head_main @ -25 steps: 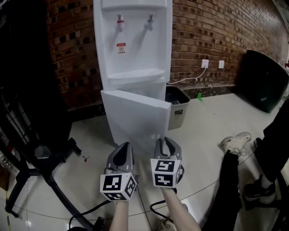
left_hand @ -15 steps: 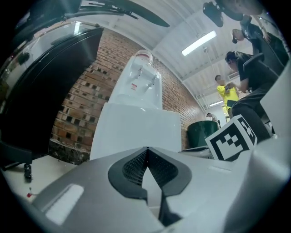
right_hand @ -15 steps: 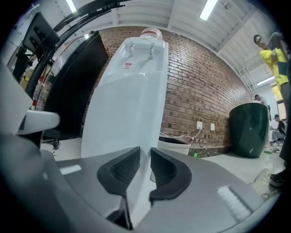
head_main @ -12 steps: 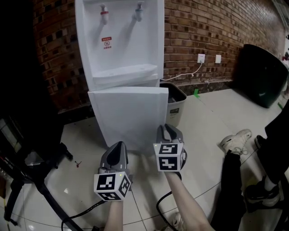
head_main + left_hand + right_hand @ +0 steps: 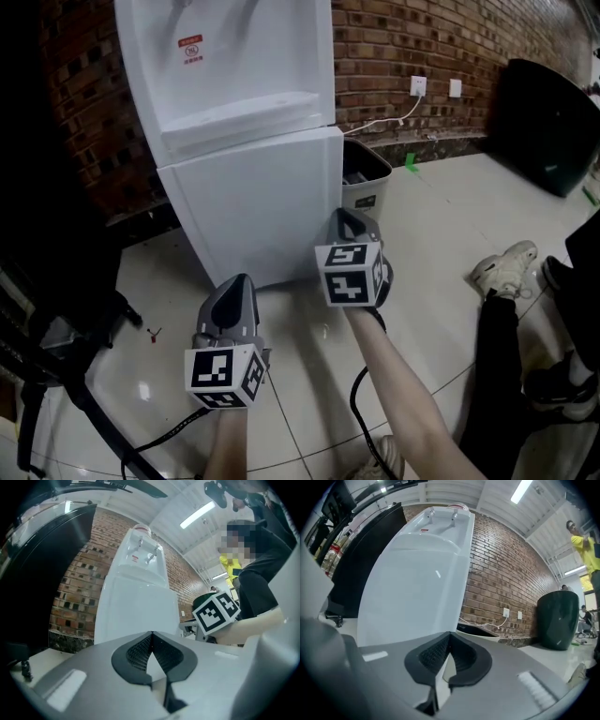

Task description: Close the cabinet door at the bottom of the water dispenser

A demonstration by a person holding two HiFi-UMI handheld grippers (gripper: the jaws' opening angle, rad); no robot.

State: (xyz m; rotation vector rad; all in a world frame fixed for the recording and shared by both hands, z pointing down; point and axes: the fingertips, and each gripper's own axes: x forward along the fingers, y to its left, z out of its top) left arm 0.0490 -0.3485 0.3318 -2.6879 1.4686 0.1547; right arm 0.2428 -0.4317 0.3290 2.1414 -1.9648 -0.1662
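Note:
The white water dispenser (image 5: 225, 94) stands against the brick wall. Its bottom cabinet door (image 5: 253, 211) lies flush with the body. My right gripper (image 5: 345, 214) points level at the door's right edge, very close to it; contact cannot be told. Its jaws are closing, the tips meeting with nothing between them (image 5: 450, 633), and the door (image 5: 412, 602) fills that view's left. My left gripper (image 5: 236, 279) hangs lower and nearer, shut and empty, short of the door. Its meeting tips (image 5: 151, 633) face the dispenser (image 5: 136, 597).
A grey waste bin (image 5: 364, 183) sits just right of the dispenser, with a cord running to a wall socket (image 5: 418, 86). A black stand (image 5: 56, 347) with legs spreads at left. A person's leg and shoe (image 5: 506, 267) are at right, a black bag (image 5: 553, 122) beyond.
The cabinet door swung from ajar to flush against the dispenser. My right gripper moved forward with it and its jaws came together. The left gripper sank a little.

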